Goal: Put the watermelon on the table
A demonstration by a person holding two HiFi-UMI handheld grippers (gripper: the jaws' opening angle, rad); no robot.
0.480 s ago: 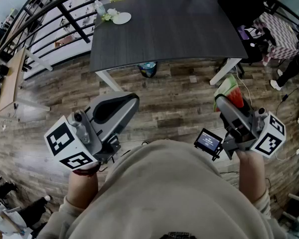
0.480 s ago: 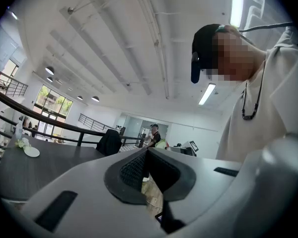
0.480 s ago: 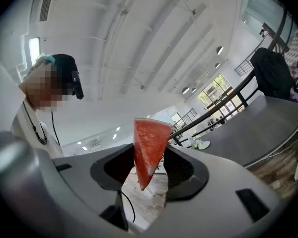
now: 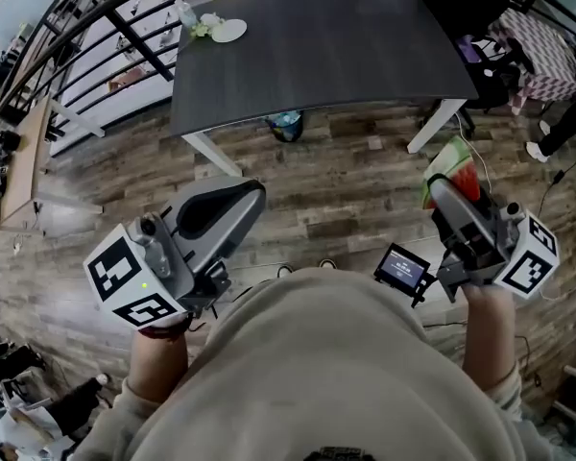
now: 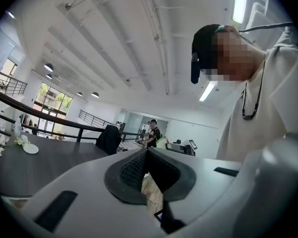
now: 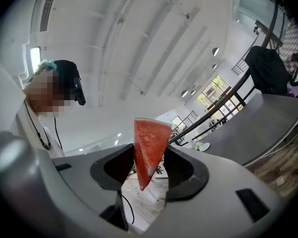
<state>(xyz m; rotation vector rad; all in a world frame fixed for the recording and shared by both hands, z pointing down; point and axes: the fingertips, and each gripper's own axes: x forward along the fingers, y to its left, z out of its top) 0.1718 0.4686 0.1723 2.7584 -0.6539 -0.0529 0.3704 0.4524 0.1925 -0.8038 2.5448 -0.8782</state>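
Note:
A red wedge of watermelon (image 4: 453, 166) with a green rind sticks up from my right gripper (image 4: 446, 188), which is shut on it at the right of the head view. In the right gripper view the watermelon slice (image 6: 150, 148) stands point-down between the two pads of the right gripper (image 6: 149, 168). The dark grey table (image 4: 317, 46) lies ahead, well beyond both grippers. My left gripper (image 4: 250, 192) is held low at the left, its jaws shut with nothing in them. In the left gripper view the tips of the left gripper (image 5: 146, 152) meet.
A white plate (image 4: 229, 31) and a bottle (image 4: 184, 12) stand at the table's far left corner. A black garment over a chair (image 4: 461, 3) sits at the far right end, with a checkered cloth (image 4: 533, 56) beside it. A black railing (image 4: 125, 27) runs along the left. Wood floor lies between me and the table.
The right gripper with the slice sits slightly further right in the head view, and the whole view has shifted a little. The left gripper has not moved.

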